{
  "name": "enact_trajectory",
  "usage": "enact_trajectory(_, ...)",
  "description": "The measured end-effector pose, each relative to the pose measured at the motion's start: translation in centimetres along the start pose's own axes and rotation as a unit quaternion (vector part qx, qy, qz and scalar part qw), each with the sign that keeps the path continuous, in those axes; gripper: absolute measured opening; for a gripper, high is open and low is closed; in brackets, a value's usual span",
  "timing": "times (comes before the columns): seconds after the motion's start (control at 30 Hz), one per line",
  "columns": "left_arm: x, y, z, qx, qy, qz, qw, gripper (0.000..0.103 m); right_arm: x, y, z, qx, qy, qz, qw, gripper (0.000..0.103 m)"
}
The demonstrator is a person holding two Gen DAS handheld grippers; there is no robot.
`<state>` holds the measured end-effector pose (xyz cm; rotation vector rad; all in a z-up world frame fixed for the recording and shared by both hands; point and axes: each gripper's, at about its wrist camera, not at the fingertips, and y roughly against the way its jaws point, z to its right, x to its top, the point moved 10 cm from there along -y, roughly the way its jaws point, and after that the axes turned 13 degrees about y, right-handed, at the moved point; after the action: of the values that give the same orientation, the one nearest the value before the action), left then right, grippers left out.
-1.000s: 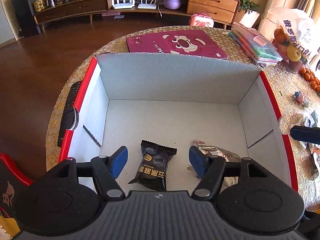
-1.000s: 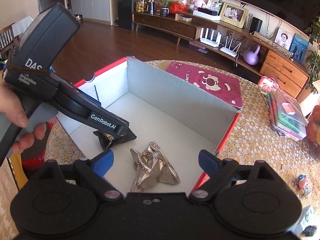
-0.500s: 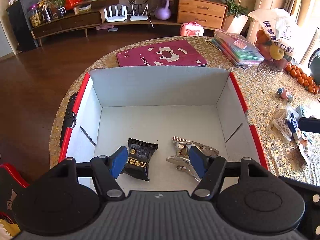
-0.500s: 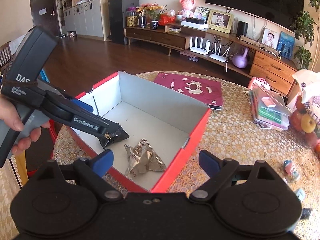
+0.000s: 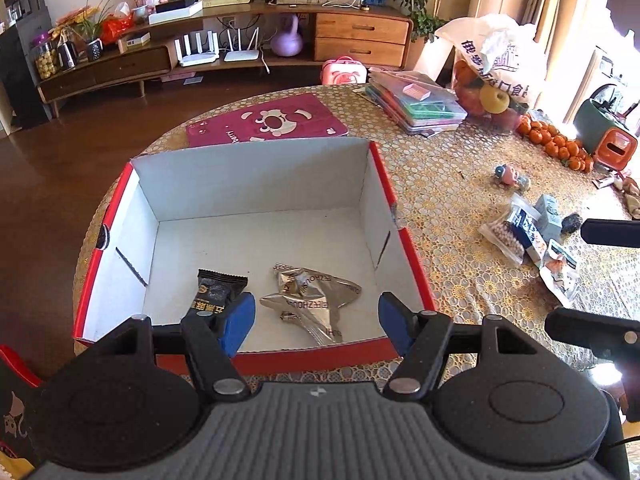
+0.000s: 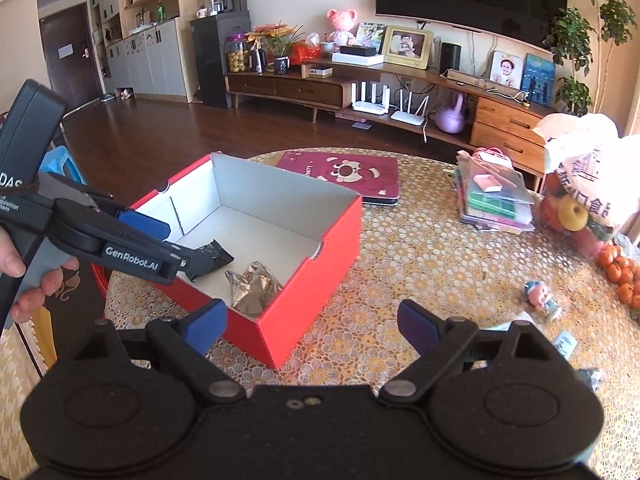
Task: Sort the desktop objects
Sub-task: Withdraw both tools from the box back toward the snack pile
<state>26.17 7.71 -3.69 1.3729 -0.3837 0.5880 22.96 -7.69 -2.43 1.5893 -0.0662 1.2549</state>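
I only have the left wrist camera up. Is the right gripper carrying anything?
Observer: No. The right gripper is open and empty, above the lace tablecloth next to the red box.
Operator: Where is my left gripper relative to that box?
Observer: The left gripper reaches in over the box's rim from the side, jaws open, one tip by the black packet.
Operator: Can you see what holds it?
Observer: A hand wraps its grey handle at the picture's left edge.
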Motion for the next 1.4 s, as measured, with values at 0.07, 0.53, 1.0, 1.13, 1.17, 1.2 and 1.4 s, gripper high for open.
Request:
enact_trajectory(0.07,-0.4,0.4,1.0,-0.005,-0.007,0.001,1.0000,0.067,-0.6,0.8,0.8,-0.005,-0.009,0.004,1.000,0.092)
enact_trajectory(0.53,-3.1,2.4,7.8,-0.058,-0.043,0.003,0.9973,0.067,-5.5,5.5,5.4,-0.049,-0.044,0.010,0.998,0.093)
enact_trajectory(1.0,-5.8,2.7,13.8,-0.081,-0.086,0.012,0.9930,0.071,-10.7,8.0,9.2,-0.090,-0.074,0.008,0.993,0.093)
enact_trajectory(1.13,-6.4,2.3,15.4,-0.087,-0.092,0.013,0.9919,0.071,-11.8,8.1,10.1,-0.095,-0.077,0.007,0.992,0.093)
enact_trajectory(1.17,-6.6,2.2,15.8,-0.089,-0.092,0.012,0.9917,0.071,-12.1,8.2,10.3,-0.097,-0.078,0.007,0.992,0.093)
enact_trajectory(1.2,-6.8,2.0,16.1,-0.091,-0.093,0.011,0.9914,0.071,-12.3,8.3,10.6,-0.099,-0.080,0.008,0.992,0.093)
enact_trajectory(1.4,-7.7,1.3,18.3,-0.106,-0.102,0.005,0.9891,0.075,-13.7,8.8,12.2,-0.103,-0.092,0.016,0.990,0.094)
